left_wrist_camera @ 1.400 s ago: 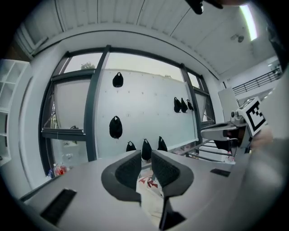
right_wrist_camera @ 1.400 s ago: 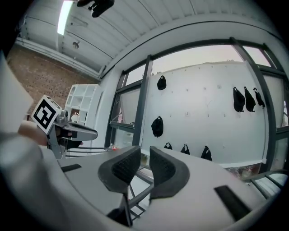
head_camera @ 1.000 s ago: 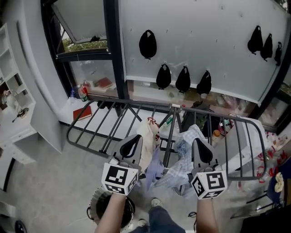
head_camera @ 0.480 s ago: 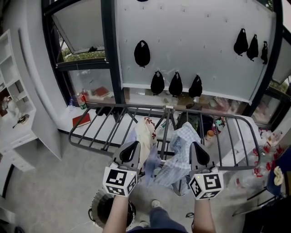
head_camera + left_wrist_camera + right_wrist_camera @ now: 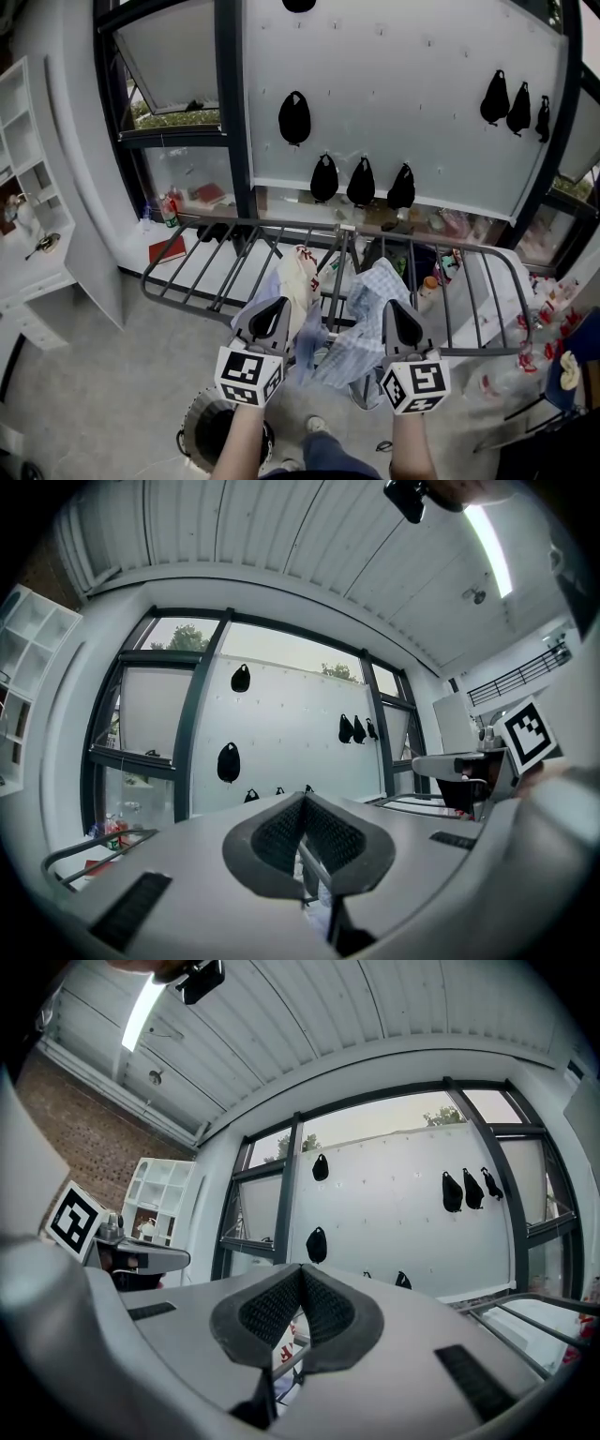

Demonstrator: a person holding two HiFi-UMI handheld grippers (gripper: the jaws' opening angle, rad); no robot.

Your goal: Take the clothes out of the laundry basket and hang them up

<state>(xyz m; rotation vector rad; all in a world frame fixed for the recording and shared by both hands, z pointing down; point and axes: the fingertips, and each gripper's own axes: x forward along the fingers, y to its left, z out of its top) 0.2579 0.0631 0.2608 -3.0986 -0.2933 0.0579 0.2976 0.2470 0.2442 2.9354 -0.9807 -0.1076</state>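
Holding the left gripper (image 5: 277,306) and right gripper (image 5: 395,306) level above a dark grey metal-barred drying rack (image 5: 262,225), each with jaws pressed shut at the tips. Between them, draped over the bars, a pale blue checked shirt (image 5: 370,305), touching a cream garment with red print (image 5: 300,272) on its left. Below, beside a shoe (image 5: 314,424), a round dark laundry basket (image 5: 199,427).

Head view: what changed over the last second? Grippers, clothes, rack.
The left gripper and the right gripper both drew back slightly toward the person from over the drying rack. The right one also edged toward the left. The camera tipped up a little. Nothing was visibly taken hold of or let go, and both grippers stay shut. The white garment and the checked shirt still hang over the rack.
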